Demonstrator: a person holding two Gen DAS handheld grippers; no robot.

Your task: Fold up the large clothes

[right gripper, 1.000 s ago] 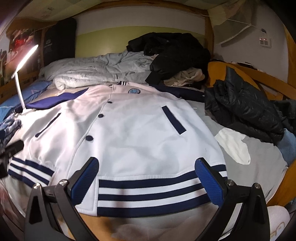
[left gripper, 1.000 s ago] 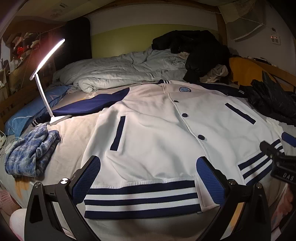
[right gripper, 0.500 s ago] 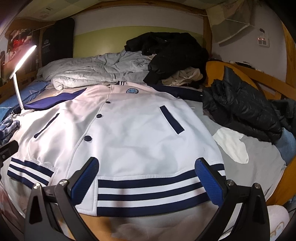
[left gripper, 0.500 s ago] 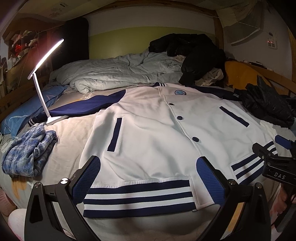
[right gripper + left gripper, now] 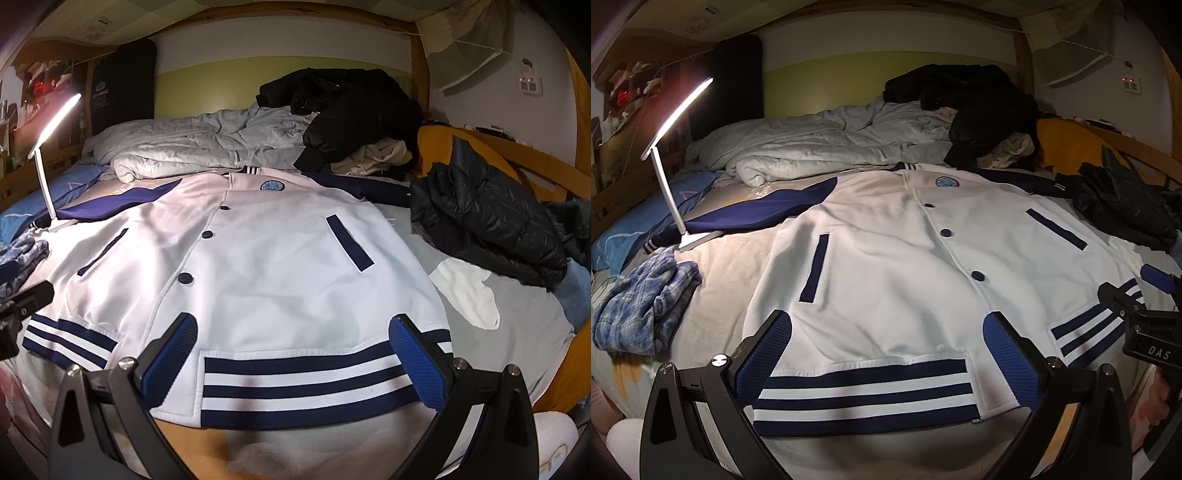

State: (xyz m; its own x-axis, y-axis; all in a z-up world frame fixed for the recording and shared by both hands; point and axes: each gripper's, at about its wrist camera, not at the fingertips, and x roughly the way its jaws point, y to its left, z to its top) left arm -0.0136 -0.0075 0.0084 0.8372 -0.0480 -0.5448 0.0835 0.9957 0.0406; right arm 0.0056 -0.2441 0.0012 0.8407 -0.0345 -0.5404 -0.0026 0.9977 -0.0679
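Both hand-held grippers, left point(image 5: 886, 354) and right point(image 5: 291, 354), spread wide, empty, above striped hem point(image 5: 864, 397) of jacket point(image 5: 886, 258).

Jacket point(image 5: 886, 280), ahead of both tongs: smooth matt white cloth, ribbed striped knit hem point(image 5: 306, 384)
Left gripper point(image 5: 886, 354), right gripper point(image 5: 291, 350): matt black plastic arms, blue textured pads point(image 5: 1008, 354), bright metal screws
Puffer coat point(image 5: 491, 221), right of the tongs: glossy quilted black fabric
Plaid garment point(image 5: 642, 302), left: soft woven cloth
Bed frame point(image 5: 517, 155): varnished wood
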